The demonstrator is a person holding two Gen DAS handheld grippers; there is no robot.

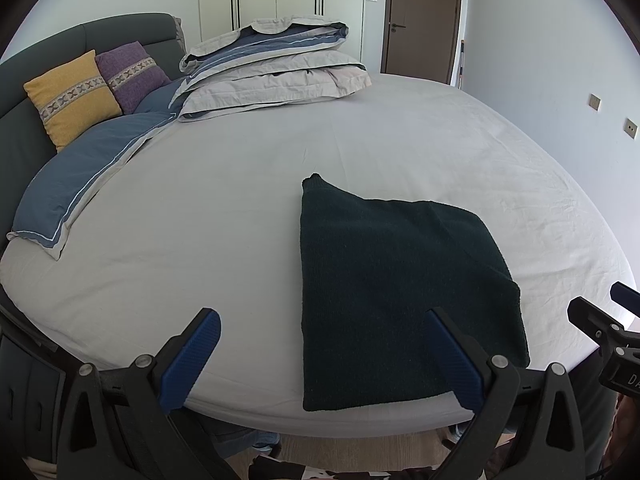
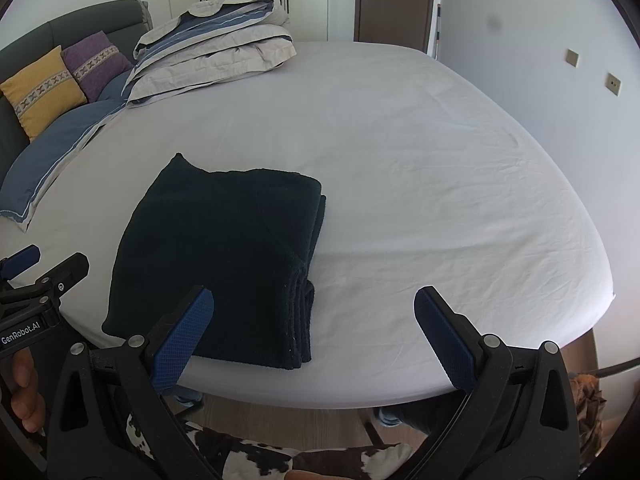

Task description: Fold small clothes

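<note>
Left gripper (image 1: 324, 354): jaws spread wide, holding nothing; it hangs over the near edge of the bed, its right blue pad (image 1: 456, 360) in front of the garment's near left part; contact cannot be told.
Right gripper (image 2: 314, 338): jaws also wide apart and empty; its left pad (image 2: 182, 340) shows in front of the garment's near edge, the other over bare sheet.
Count of grippers: two, side by side, each showing at the edge of the other's view.
Garment: one dark green knit piece (image 2: 224, 256), folded into a flat, roughly rectangular stack, layered edges showing along its right side; it lies on the bed near the front edge.
Bed (image 2: 400, 160): one, covered in a pale grey sheet with light creases.
Duvet (image 1: 272, 68): one folded pile, grey and blue, at the far side.
Cushions: two against the dark headboard (image 1: 36, 60), one yellow (image 1: 70, 98), one purple (image 1: 134, 74), touching each other.
Pillow (image 1: 80, 176): one blue, just below the cushions.
Door (image 1: 420, 16): one brown, closed.
</note>
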